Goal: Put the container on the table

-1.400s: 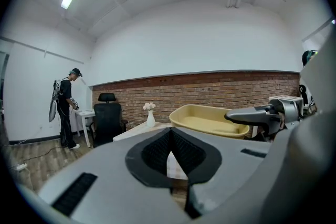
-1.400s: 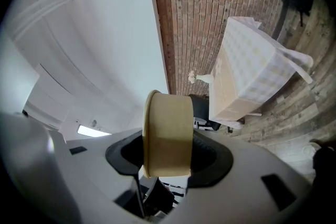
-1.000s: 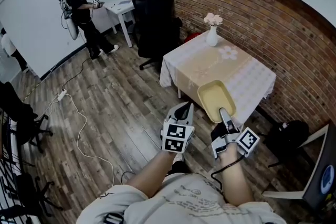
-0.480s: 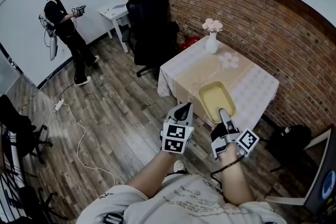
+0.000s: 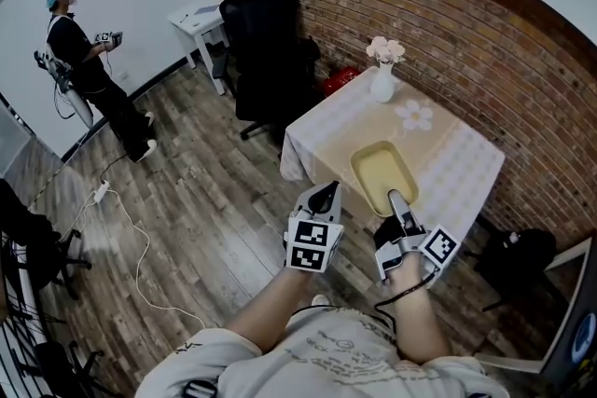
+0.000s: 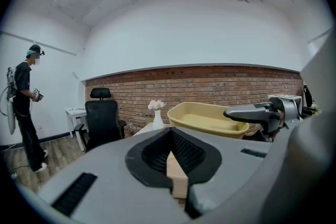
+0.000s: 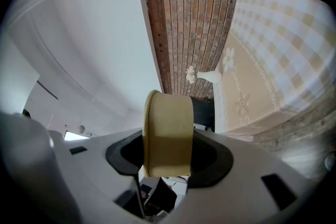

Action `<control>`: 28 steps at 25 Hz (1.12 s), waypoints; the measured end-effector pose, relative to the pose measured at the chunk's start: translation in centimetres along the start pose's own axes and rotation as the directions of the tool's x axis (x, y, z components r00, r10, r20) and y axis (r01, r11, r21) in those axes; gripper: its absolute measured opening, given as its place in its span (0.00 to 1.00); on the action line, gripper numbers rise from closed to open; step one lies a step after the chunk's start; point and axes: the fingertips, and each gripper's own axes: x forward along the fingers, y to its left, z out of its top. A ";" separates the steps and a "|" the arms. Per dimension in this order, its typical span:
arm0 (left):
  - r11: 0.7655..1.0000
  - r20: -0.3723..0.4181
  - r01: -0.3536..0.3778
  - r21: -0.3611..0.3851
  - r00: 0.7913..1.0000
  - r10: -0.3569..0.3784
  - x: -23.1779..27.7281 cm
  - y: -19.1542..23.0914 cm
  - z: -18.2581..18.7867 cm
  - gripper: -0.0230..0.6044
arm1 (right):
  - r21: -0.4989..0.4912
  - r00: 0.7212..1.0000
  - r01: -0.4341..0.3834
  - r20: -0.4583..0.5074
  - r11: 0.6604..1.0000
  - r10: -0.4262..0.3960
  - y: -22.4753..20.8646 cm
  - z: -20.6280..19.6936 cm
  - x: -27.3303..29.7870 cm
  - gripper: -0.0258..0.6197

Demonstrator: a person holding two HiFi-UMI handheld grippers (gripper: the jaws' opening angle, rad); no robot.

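Container (image 5: 382, 174) clamped at near wall by right gripper (image 5: 396, 199), carried aloft, seen over near table (image 5: 448, 154) edge; left gripper (image 5: 325, 193) jaws together, nothing held. Level carry advised; bare cloth short of vase (image 5: 382, 81) to be chosen

Blk office chair (image 5: 270, 42) nr brick wall (image 5: 485, 33), white vase (image 5: 382, 87) w/ flowers, person (image 5: 79, 61) far left
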 end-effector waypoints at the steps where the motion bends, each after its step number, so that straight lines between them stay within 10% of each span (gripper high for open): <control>1: 1.000 -0.011 -0.004 -0.002 1.000 0.004 0.3 0.5 -0.4 0.04 | 0.003 1.000 -0.001 -0.002 1.000 0.001 -0.2 -0.1 0.5 0.35; 28: 1.000 -0.054 -0.015 -0.021 0.998 0.014 15.2 9.4 0.4 0.04 | -0.037 0.999 0.029 0.020 0.999 -0.028 -5.9 7.6 15.5 0.35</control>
